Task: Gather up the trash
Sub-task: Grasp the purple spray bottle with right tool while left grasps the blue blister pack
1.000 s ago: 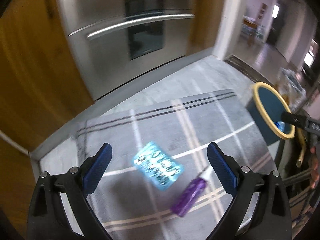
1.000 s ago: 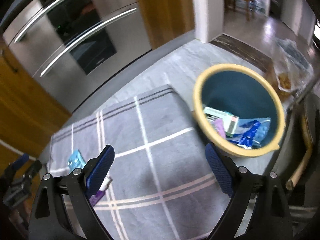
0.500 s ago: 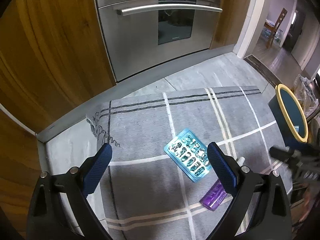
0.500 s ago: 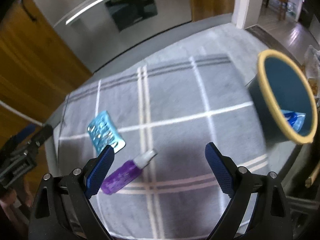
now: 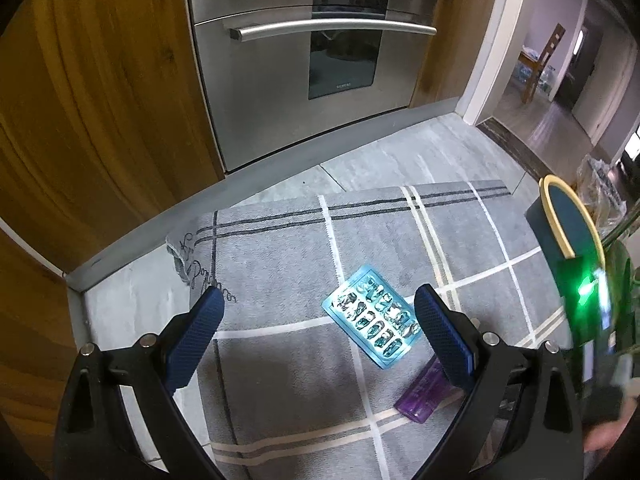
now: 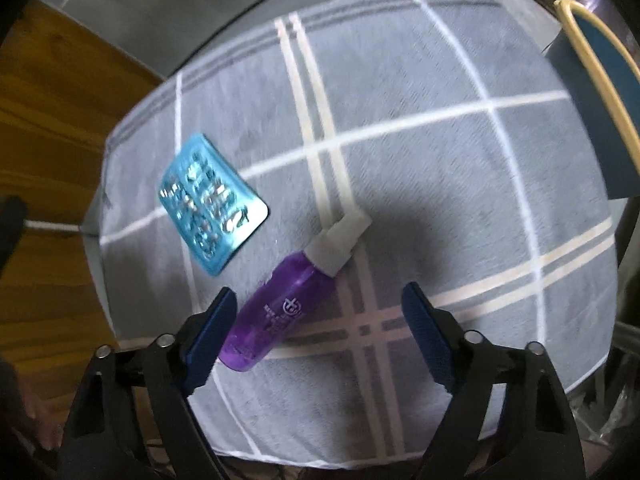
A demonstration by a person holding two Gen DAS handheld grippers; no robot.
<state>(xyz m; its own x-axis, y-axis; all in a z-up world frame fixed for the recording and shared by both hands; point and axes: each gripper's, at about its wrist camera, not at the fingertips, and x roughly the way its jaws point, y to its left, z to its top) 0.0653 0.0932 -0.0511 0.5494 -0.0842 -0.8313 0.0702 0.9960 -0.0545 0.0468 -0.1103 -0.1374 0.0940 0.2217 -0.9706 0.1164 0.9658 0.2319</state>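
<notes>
A blue blister pack (image 5: 373,322) and a purple spray bottle (image 5: 425,395) with a white cap lie on a grey checked rug (image 5: 280,248). My left gripper (image 5: 318,336) is open and empty above the rug, the pack just inside its right finger. In the right wrist view the bottle (image 6: 280,308) lies close below my open right gripper (image 6: 320,332), near its left finger, with the pack (image 6: 210,206) to the upper left. The blue bin with a yellow rim (image 5: 568,224) stands at the rug's right edge, also in the right wrist view (image 6: 600,80).
A steel oven front (image 5: 312,60) and wooden cabinet doors (image 5: 92,100) stand behind the rug. A doorway (image 5: 560,80) opens at the right. The right gripper's body with a green light (image 5: 592,300) fills the left view's right edge.
My right gripper has swung away from the bin, moved left and come down over the purple bottle. My left gripper has moved nearer the blister pack. Both stayed open.
</notes>
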